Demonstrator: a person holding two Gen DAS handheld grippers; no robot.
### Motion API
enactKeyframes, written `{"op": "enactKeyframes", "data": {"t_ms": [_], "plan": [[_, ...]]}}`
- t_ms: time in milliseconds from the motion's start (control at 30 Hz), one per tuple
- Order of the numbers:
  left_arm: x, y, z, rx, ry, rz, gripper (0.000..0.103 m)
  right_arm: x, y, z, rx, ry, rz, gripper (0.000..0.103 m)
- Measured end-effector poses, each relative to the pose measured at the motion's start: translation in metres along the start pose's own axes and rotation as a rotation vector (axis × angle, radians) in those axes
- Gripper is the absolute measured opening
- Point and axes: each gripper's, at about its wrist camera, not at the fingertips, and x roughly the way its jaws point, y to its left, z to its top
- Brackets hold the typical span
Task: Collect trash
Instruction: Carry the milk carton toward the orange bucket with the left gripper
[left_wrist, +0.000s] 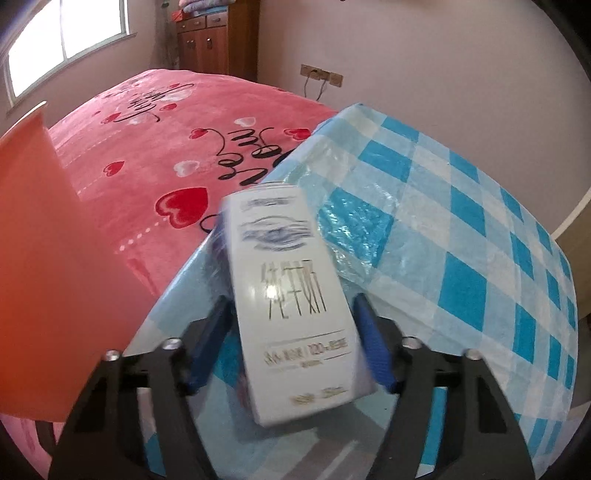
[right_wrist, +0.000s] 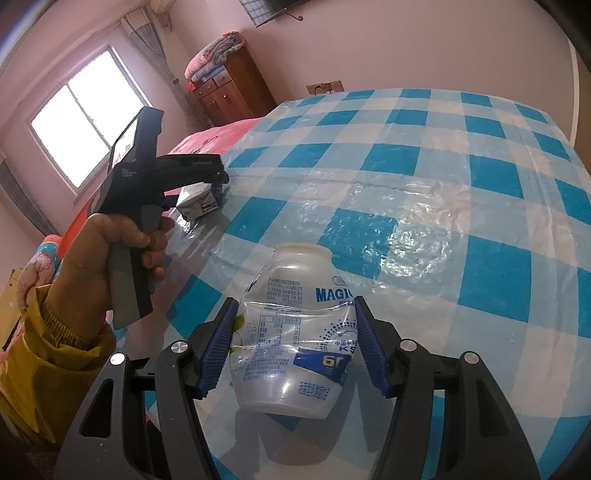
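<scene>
A white milk carton (left_wrist: 291, 295) with gold lettering lies tilted between the blue pads of my left gripper (left_wrist: 291, 306), which is shut on it at the left edge of the table (left_wrist: 461, 221). The right wrist view shows that same carton (right_wrist: 197, 201) in the left gripper (right_wrist: 218, 184), held by a hand (right_wrist: 110, 243) in a yellow sleeve. My right gripper (right_wrist: 295, 306) is shut on a crushed clear plastic bottle (right_wrist: 291, 332) with blue print. Its white neck points away from me, and both pads press into its dented sides just above the cloth.
A blue and white checked plastic cloth (right_wrist: 424, 177) covers the table. An orange panel (left_wrist: 37, 258) rises close on the left. Beyond the table's left edge is a bed with a pink heart-print cover (left_wrist: 147, 147), a wooden cabinet (left_wrist: 214, 37) and a window (right_wrist: 85, 122).
</scene>
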Motion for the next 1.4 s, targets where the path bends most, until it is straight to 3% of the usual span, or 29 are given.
{"op": "enactKeyframes", "data": {"t_ms": [267,633,867,1167,1400], "plan": [[-0.013,-0.005,-0.009,0.061,-0.041,-0.046,0.055,0.002,0.002,0.006,-0.004,-0.003,-0.01,0.063],[-0.053,-0.006,-0.028,0.118,-0.077,-0.184,0.054,0.0,0.012,0.014,-0.011,-0.016,-0.019,0.063],[-0.091,0.001,-0.039,0.152,-0.133,-0.229,0.054,-0.005,0.023,0.02,-0.014,-0.026,-0.008,0.063],[-0.142,0.027,-0.033,0.166,-0.231,-0.215,0.054,-0.005,0.05,0.036,-0.045,-0.033,0.022,0.063],[-0.174,0.066,-0.023,0.158,-0.316,-0.122,0.054,0.005,0.087,0.061,-0.073,-0.028,0.099,0.063]]}}
